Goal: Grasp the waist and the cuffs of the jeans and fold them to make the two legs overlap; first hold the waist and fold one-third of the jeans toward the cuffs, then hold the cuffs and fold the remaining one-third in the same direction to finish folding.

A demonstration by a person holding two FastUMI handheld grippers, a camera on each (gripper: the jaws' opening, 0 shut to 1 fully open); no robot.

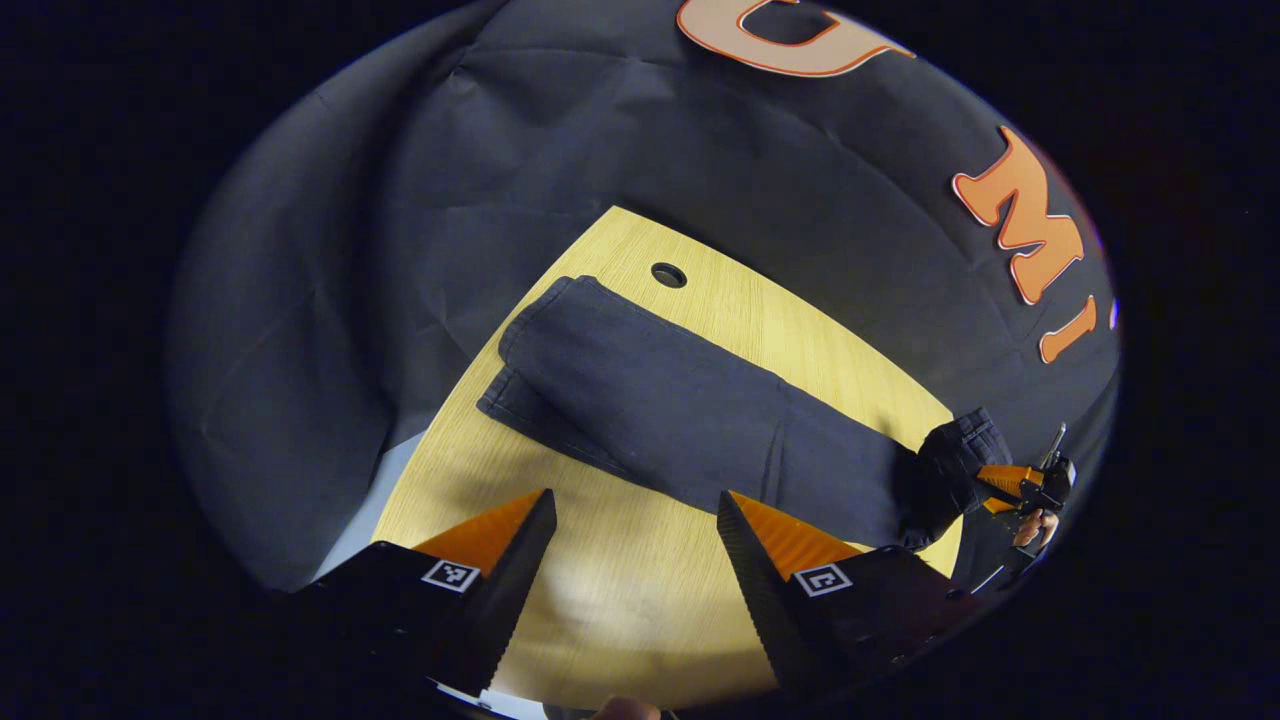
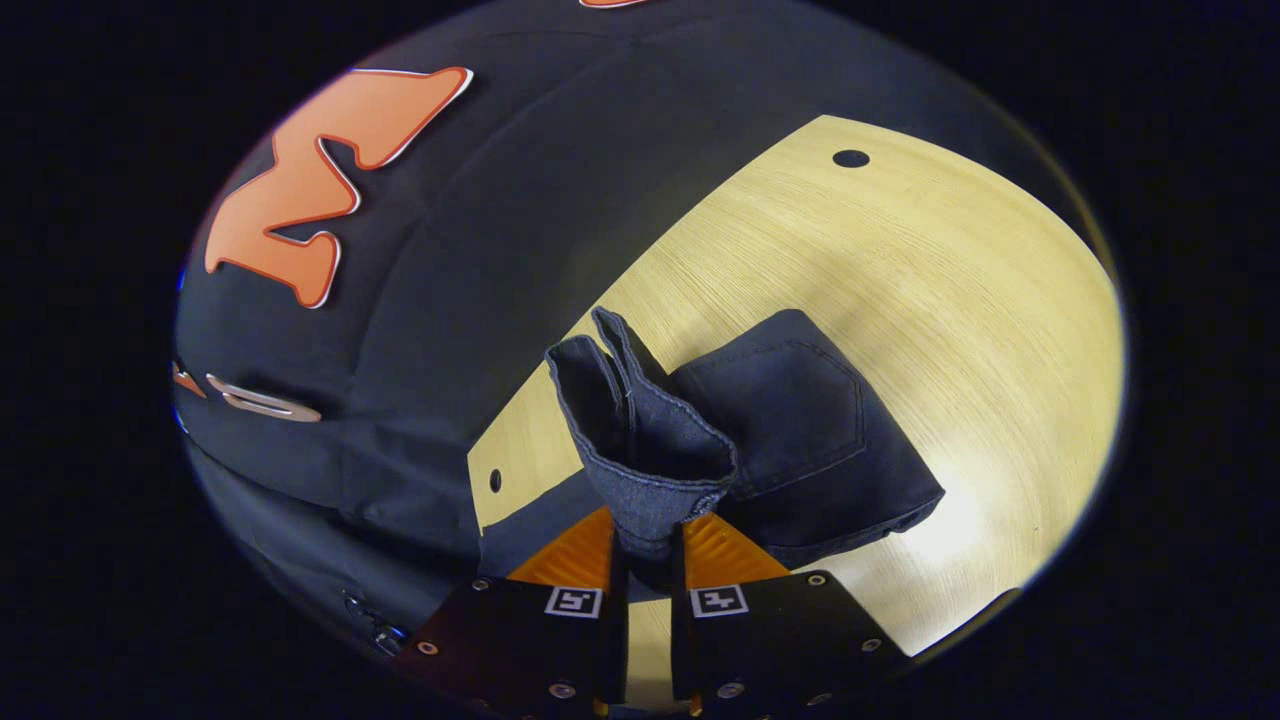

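Orange-fingered, the left gripper (image 1: 636, 540) hangs with jaws apart over the bare desk (image 1: 640, 610), just beside the jeans (image 1: 680, 410), which lie along the desk with legs overlapped. At the jeans' waist end, the right gripper (image 2: 648, 545) is clamped on a bunched waistband. Denim looks heavy and limp; hems and waistband give the firmest hold.

One pair of jeans (image 1: 690, 420), one wooden table (image 1: 620, 590) — and two grippers: left gripper (image 1: 635, 545), right gripper (image 2: 648, 560).
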